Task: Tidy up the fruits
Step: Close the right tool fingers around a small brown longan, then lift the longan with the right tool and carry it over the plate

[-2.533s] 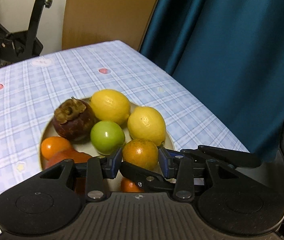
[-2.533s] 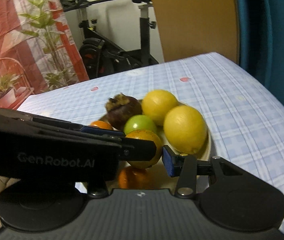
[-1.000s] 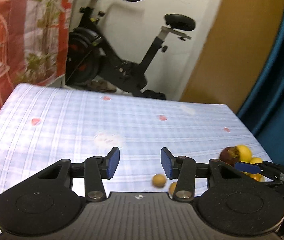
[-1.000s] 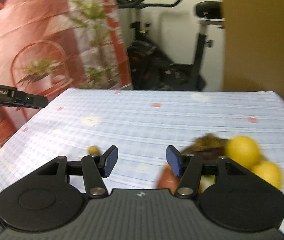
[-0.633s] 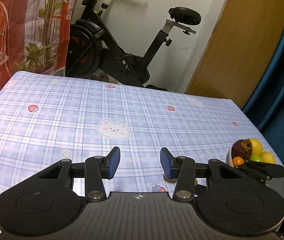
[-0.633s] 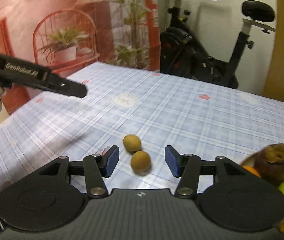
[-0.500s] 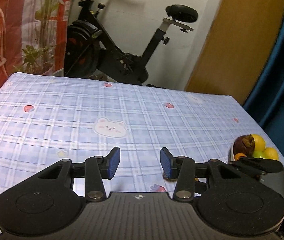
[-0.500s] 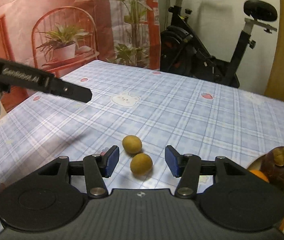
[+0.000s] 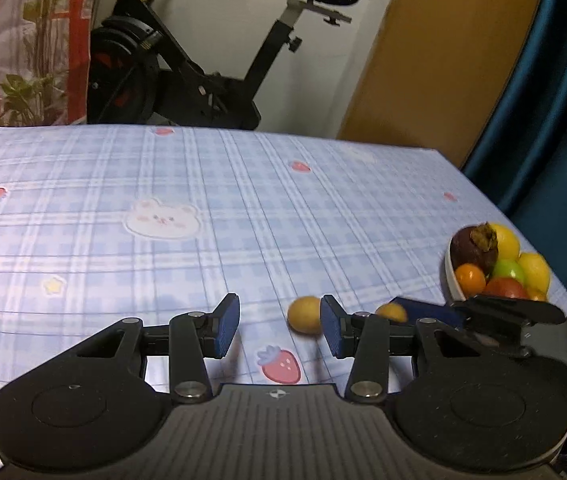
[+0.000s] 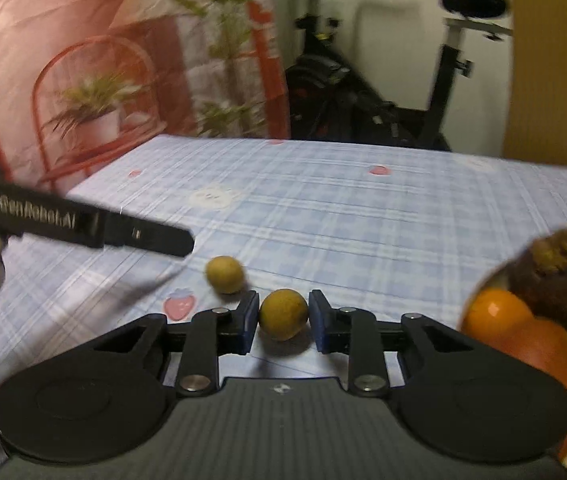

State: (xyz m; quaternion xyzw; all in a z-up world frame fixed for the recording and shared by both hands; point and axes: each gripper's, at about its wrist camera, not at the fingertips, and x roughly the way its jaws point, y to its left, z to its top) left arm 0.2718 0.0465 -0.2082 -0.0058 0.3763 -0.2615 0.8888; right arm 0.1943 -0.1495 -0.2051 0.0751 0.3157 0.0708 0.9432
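Right claw: pressed onto the nearer small yellow-brown fruit, low centre of the right wrist view; both blue pads sit against its sides, and the fruit rests on the table.
Left claw: spread, nothing between its pads; it hovers over the cloth at lower centre of the left wrist view.
Second small fruit: loose on the table just beside the left claw's right pad, apart from the gripped one.
Bowl: at the right edge, already heaped with fruit.
Risk, slip: the held fruit is round and smooth, pinched near its widest line; an off-centre squeeze could squirt it out as it lifts.
Risk, bump: the two claws work close together, so one could knock the loose fruit rolling.
Risk, overflow: a fruit dropped on the heap may roll off the bowl.
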